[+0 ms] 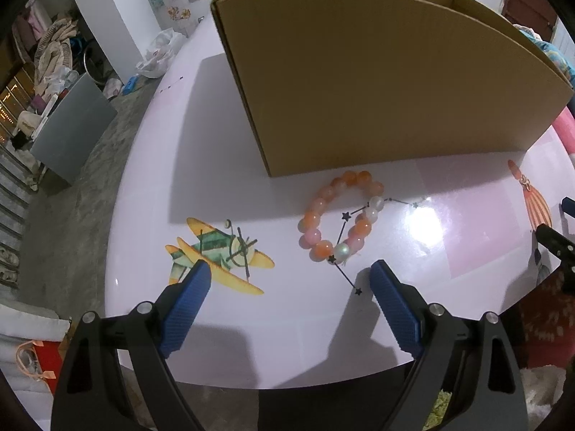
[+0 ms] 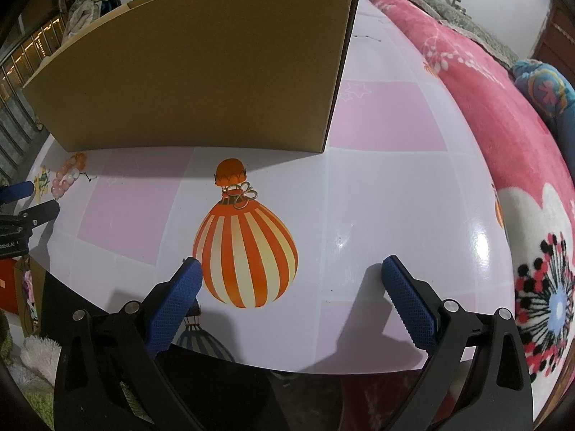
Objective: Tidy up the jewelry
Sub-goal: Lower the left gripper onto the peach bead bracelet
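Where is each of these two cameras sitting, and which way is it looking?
Left wrist view: on the left gripper, aimed down across the table at a bead bracelet; its open blue fingers show.
Right wrist view: on the right gripper, aimed down at a small gold ornament; its open fingers show.
Both see the cardboard box, the bracelet and the other gripper at the edge.

The left black gripper with blue ribbed pads [image 1: 289, 274], at the frame's bottom, tilts steeply downward, jaws spread wide and empty. The right black, blue-padded gripper [image 2: 291, 269] matches, low in its frame.
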`<action>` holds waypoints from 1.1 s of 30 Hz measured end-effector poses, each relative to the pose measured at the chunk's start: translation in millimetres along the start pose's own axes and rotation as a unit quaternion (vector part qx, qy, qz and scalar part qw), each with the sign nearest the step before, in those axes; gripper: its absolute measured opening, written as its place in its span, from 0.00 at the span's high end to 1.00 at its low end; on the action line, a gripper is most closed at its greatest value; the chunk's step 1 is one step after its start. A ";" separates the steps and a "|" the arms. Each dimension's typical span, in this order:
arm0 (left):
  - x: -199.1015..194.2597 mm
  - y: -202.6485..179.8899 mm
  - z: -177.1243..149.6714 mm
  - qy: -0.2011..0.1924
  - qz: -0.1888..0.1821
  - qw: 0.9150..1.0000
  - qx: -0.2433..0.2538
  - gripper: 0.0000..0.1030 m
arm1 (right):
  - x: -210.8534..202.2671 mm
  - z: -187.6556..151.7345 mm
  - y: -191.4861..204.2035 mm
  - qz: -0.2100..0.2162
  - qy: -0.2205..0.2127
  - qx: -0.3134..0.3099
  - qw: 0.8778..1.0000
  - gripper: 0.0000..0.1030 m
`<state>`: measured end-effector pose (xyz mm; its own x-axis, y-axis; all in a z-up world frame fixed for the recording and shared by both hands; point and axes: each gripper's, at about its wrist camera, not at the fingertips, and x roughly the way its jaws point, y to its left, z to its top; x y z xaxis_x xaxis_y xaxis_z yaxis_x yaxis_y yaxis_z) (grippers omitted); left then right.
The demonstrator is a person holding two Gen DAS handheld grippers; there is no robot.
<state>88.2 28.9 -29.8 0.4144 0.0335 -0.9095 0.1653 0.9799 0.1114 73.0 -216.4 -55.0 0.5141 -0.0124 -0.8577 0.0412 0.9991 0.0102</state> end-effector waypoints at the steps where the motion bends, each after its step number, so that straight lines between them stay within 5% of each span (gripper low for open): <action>1: 0.8 0.1 0.2 0.000 0.001 1.000 0.000 0.14 | -0.1 -0.1 0.0 0.000 0.000 0.000 1.000 0.08; 33: 8.6 6.1 -1.4 -0.011 0.002 1.000 -0.002 0.05 | 0.4 1.1 -0.9 -0.001 0.000 0.000 1.000 0.08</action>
<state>91.5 35.5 -37.5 0.4339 0.0338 -0.9003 0.1600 0.9805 0.1139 74.2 -217.3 -54.8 0.5142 -0.0139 -0.8575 0.0411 0.9991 0.0085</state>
